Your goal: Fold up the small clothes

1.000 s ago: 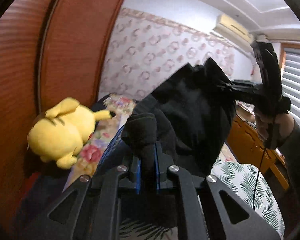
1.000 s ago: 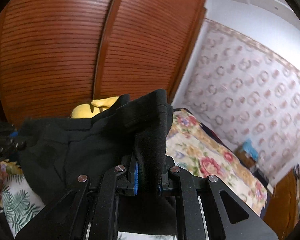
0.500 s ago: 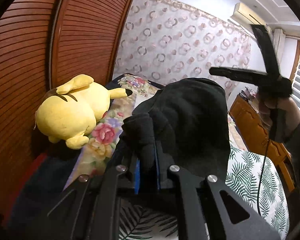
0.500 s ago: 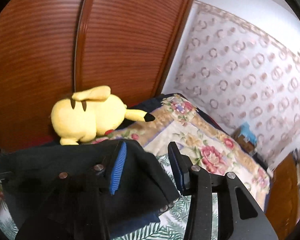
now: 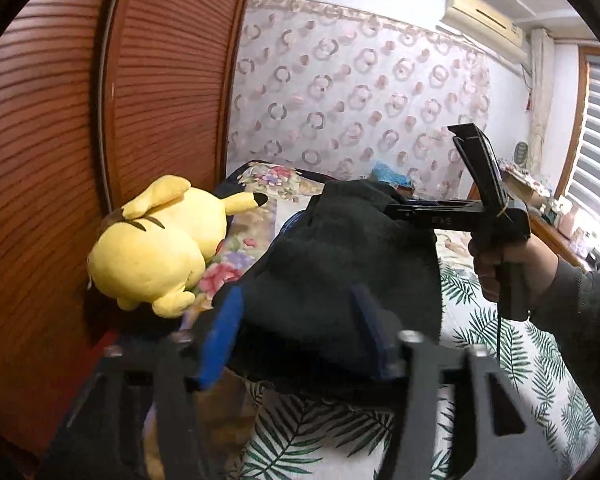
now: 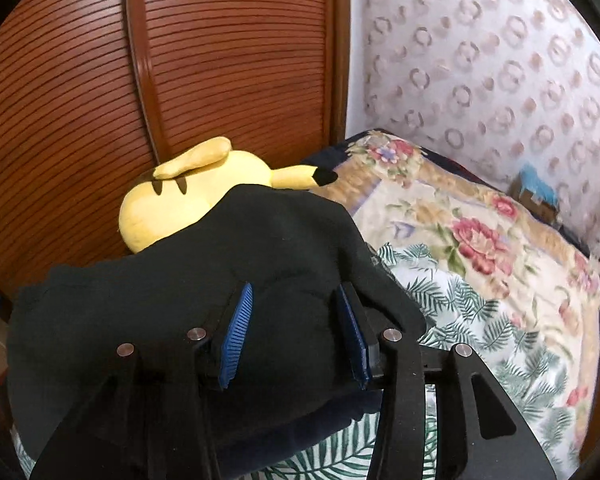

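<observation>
A black garment (image 5: 340, 272) lies folded on the bed; it also shows in the right wrist view (image 6: 204, 280). My left gripper (image 5: 296, 332) is open, its blue pads apart on either side of the cloth's near edge. My right gripper (image 6: 296, 332) is open too, jaws spread over the cloth's right end. In the left wrist view the right gripper (image 5: 396, 210) reaches in from the right, held by a hand, its tips at the garment's far edge.
A yellow plush toy (image 5: 156, 248) lies against the wooden wardrobe doors (image 5: 60, 160) left of the garment. A floral quilt (image 6: 480, 232) and a leaf-print sheet (image 5: 520, 352) cover the bed. A wooden cabinet (image 5: 560, 240) stands at the right.
Both grippers held the garment up a second ago. They lowered it onto the bed; the right opened first, then the left opened and let go.
</observation>
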Motion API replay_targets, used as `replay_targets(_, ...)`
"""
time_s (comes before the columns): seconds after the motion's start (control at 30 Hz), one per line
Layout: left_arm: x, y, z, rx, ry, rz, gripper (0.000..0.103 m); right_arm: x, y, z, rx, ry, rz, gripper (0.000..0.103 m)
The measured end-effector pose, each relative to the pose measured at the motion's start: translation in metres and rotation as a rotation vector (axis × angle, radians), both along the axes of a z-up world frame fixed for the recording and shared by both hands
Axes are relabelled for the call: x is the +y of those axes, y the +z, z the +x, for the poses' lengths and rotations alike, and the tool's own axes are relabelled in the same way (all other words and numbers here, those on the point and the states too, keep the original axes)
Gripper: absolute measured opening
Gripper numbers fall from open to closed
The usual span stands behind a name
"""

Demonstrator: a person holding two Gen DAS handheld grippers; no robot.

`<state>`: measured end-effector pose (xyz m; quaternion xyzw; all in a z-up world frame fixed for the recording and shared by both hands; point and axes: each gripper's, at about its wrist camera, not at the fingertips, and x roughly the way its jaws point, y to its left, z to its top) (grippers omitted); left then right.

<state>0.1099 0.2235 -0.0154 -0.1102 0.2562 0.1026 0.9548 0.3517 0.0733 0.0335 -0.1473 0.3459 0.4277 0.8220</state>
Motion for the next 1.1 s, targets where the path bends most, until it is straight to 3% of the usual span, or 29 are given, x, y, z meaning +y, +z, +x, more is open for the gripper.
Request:
replay_targets(0.2, -0.021, 0.014, -0.011, 0.001, -0.038, 0.054, 0.067, -0.021, 0.023, -0.023, -0.027, -0.065, 0.024, 0.044)
replay_targets(0.4, -0.045, 0.022, -0.02, -0.008, -0.088, 0.066, 0.068, -0.066, 0.044, -0.083, -0.081, -0.039, 0.059, 0.047)
replay_targets(0.6, -0.075, 0.027, -0.029, -0.017, -0.138, 0.068, 0.069, -0.13, 0.049, -0.135, -0.112, -0.125, 0.095, 0.052)
replay_targets(0.9, -0.131, 0.019, -0.036, 0.019, -0.217, 0.1, 0.069, -0.23, 0.051, -0.201, -0.119, -0.267, 0.13, 0.071)
replay_targets(1.1, -0.173, 0.022, -0.045, 0.014, -0.276, 0.095, 0.069, -0.283, 0.053, -0.236, -0.119, -0.391, 0.137, 0.072)
